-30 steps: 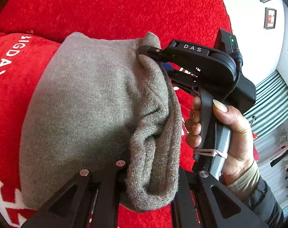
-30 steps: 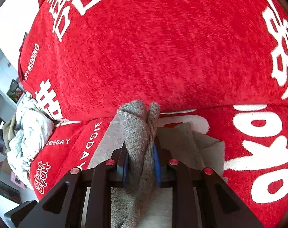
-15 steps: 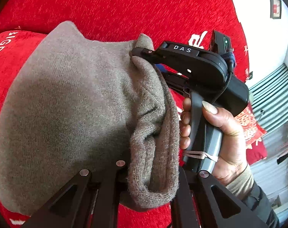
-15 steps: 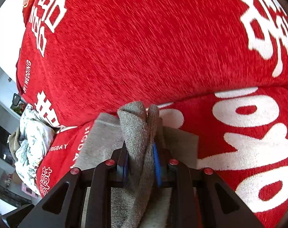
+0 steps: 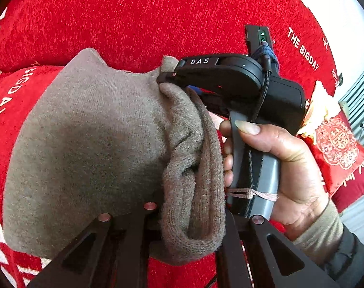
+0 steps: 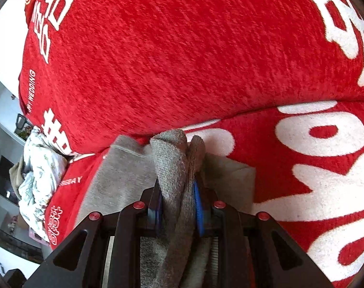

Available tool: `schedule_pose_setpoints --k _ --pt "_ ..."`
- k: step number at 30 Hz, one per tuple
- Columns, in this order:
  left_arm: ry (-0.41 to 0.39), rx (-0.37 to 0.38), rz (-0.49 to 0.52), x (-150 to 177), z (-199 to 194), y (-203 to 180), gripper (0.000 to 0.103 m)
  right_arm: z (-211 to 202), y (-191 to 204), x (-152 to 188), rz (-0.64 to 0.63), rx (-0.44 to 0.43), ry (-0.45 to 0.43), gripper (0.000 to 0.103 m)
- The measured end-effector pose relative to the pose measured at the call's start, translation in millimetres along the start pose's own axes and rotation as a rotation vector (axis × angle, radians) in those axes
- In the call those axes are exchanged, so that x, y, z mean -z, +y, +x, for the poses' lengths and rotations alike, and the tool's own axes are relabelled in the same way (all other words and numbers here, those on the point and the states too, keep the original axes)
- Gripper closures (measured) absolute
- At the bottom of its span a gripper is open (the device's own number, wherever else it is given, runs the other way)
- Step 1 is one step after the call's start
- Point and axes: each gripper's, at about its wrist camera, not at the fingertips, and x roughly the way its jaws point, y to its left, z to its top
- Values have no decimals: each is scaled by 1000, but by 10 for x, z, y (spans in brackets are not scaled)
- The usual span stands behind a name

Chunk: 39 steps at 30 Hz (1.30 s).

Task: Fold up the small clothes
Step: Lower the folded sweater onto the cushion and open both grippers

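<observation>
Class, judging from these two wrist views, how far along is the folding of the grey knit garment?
Done: the grey knit garment is doubled over on the red sofa cover. In hand: left gripper and right gripper both pinch its bunched edge. Left: lay it flat and release it; the floral clothes lie unfolded.

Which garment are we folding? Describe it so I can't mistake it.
On the red sofa cover with white lettering lies a grey-brown knit garment, its ribbed edge pinched by both hand-held grippers. Unlike the crumpled white floral cloth further along, it is plain and fuzzy.
</observation>
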Motion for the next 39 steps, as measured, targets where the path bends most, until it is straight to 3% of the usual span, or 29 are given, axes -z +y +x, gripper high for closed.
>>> schedule_pose_setpoints --k 3,4,6,7,8,11,18,21,25,28,31,34,39 --pt "-16 -25 16 97 -111 -68 93 -38 -59 26 6 27 -5 69" --pt "-23 -34 23 128 -132 -89 91 -75 -69 36 7 45 -15 59" --pt "-25 -18 33 164 -164 -114 69 -143 -77 50 17 62 -31 49" --pt "-23 4 34 180 -182 -137 45 -185 -83 56 22 66 -38 44" --pt "-25 28 36 171 -186 -166 33 -245 -87 66 33 70 -45 38" --pt "-47 -13 57 211 -267 -257 24 -432 -106 88 61 90 -64 29" --pt "-24 13 29 255 -543 -174 24 -1003 151 208 -2 79 -163 29" --pt "-28 -15 37 258 -672 -121 24 -1086 366 337 -40 -38 -147 29" --pt "-23 -61 42 270 -755 -3 24 -880 450 587 -1 -213 -24 29" --pt "-11 -94 59 314 -771 98 24 -744 388 772 -6 -150 10 30" --pt "9 -103 96 352 -742 161 24 -828 256 889 9 -139 -42 30" --pt "18 -104 123 324 -793 189 24 -1045 215 987 23 -38 -72 29" --pt "-60 -81 142 233 -1051 296 24 -1416 469 1299 -95 -159 -145 27"
